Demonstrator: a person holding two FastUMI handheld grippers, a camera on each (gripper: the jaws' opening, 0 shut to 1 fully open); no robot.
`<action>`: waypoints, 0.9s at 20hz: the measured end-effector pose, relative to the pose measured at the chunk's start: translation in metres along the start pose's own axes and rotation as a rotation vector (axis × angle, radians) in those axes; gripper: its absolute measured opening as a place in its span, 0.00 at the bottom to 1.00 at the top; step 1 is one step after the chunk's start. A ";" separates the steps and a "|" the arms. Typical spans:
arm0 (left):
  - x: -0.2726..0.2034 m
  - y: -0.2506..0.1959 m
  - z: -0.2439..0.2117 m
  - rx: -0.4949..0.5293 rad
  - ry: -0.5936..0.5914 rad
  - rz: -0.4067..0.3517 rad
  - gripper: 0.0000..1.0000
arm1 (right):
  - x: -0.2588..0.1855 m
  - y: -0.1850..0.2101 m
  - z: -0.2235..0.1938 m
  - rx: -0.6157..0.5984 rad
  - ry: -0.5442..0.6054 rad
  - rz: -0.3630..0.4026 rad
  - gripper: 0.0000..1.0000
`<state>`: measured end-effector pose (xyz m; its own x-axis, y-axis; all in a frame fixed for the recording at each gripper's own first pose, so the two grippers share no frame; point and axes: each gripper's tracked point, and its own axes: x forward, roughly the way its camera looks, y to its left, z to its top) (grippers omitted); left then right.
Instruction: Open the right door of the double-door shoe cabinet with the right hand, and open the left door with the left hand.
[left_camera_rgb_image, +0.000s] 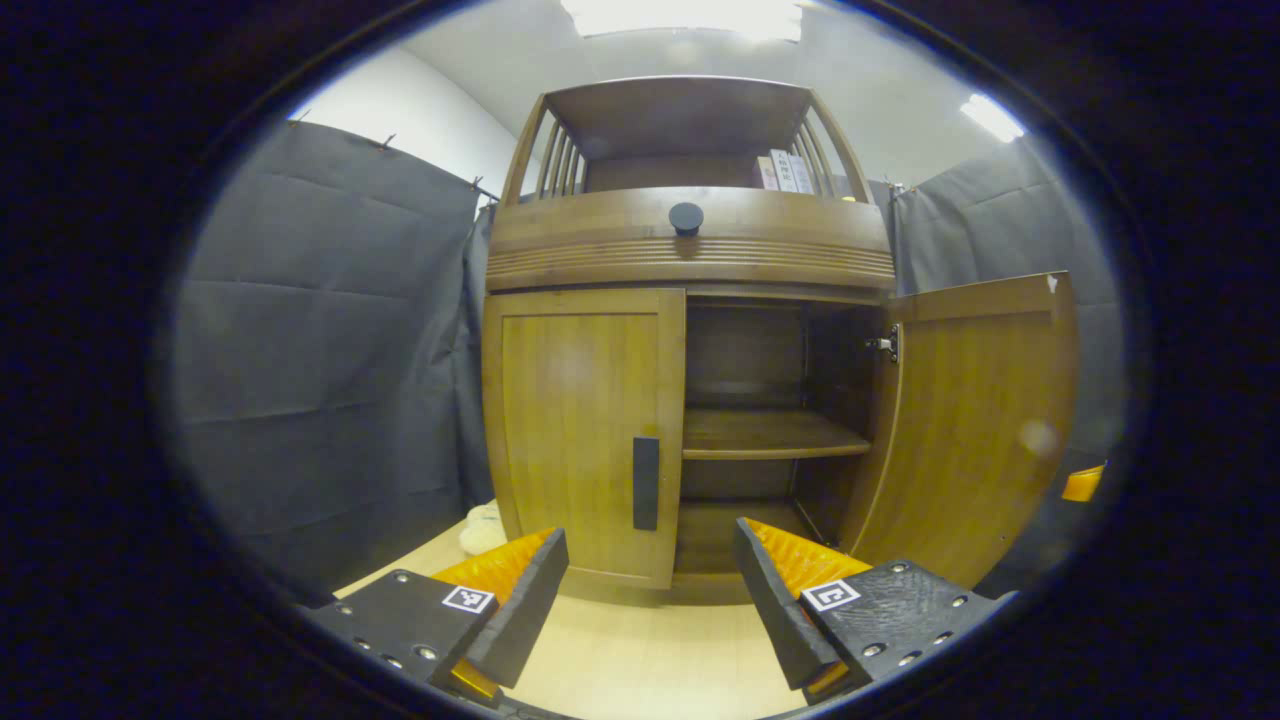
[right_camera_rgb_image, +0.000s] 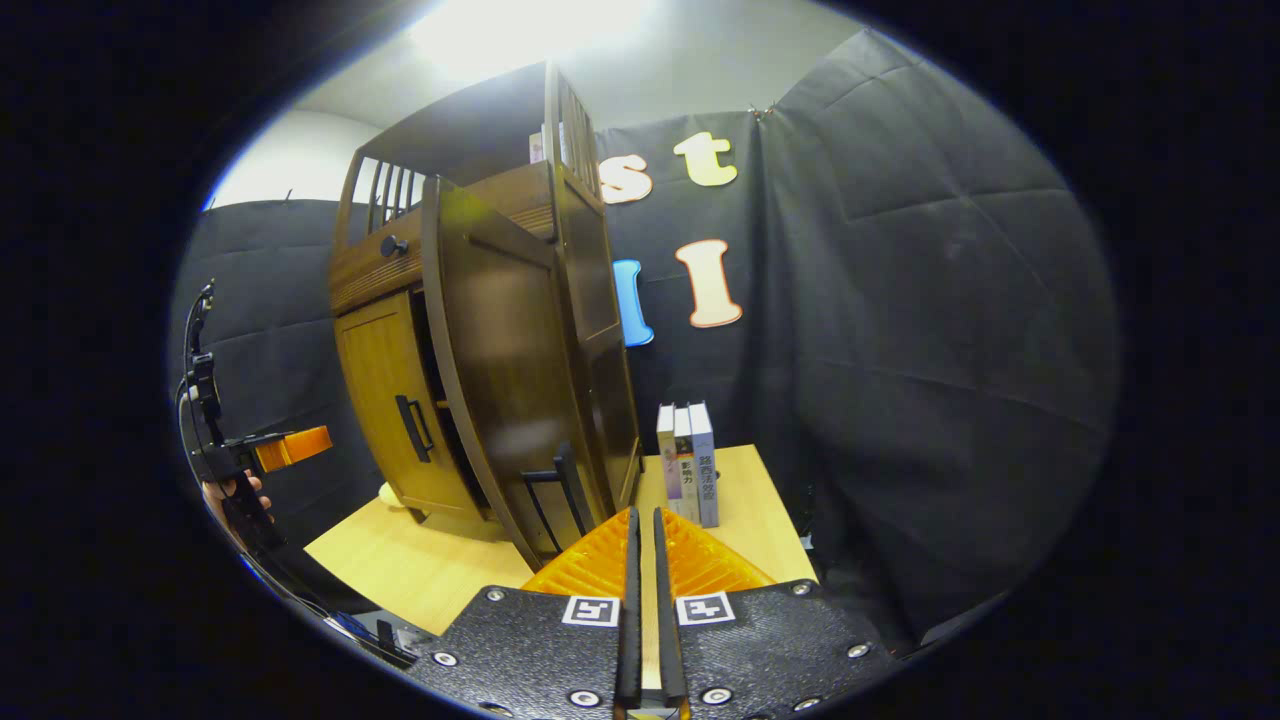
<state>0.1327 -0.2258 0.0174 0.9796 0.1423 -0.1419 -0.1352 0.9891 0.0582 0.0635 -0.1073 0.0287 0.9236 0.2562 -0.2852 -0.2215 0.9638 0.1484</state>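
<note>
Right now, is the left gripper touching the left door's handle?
Apart. The left gripper view shows the open left gripper short of the left door's handle, with tabletop between its fingers.

You get bright ceiling panels (left_camera_rgb_image: 685, 15) glaring overhead; the cabinet (left_camera_rgb_image: 690, 330) interior sits in shadow. Fisheye bends edges strongly. A soft smudge blurs the open door (left_camera_rgb_image: 985, 430).

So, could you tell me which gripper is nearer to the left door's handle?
Probably left. The left gripper faces the left door's handle, open and short of it. The right gripper sits off beside the open right door.
</note>
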 end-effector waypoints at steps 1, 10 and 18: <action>0.013 0.004 -0.001 -0.001 0.001 -0.020 1.00 | -0.005 0.005 0.001 0.008 -0.008 -0.023 0.05; 0.118 0.045 -0.014 -0.028 0.021 -0.155 0.95 | -0.040 0.043 0.016 0.050 -0.077 -0.256 0.92; 0.199 0.037 -0.050 -0.046 0.076 -0.223 1.00 | -0.049 0.093 0.007 0.041 -0.102 -0.352 0.94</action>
<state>0.3157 -0.1593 -0.0580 0.9721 -0.0795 -0.2206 0.0751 0.9968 -0.0281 0.0001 -0.0305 0.0635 0.9678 -0.1010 -0.2304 0.1260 0.9873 0.0965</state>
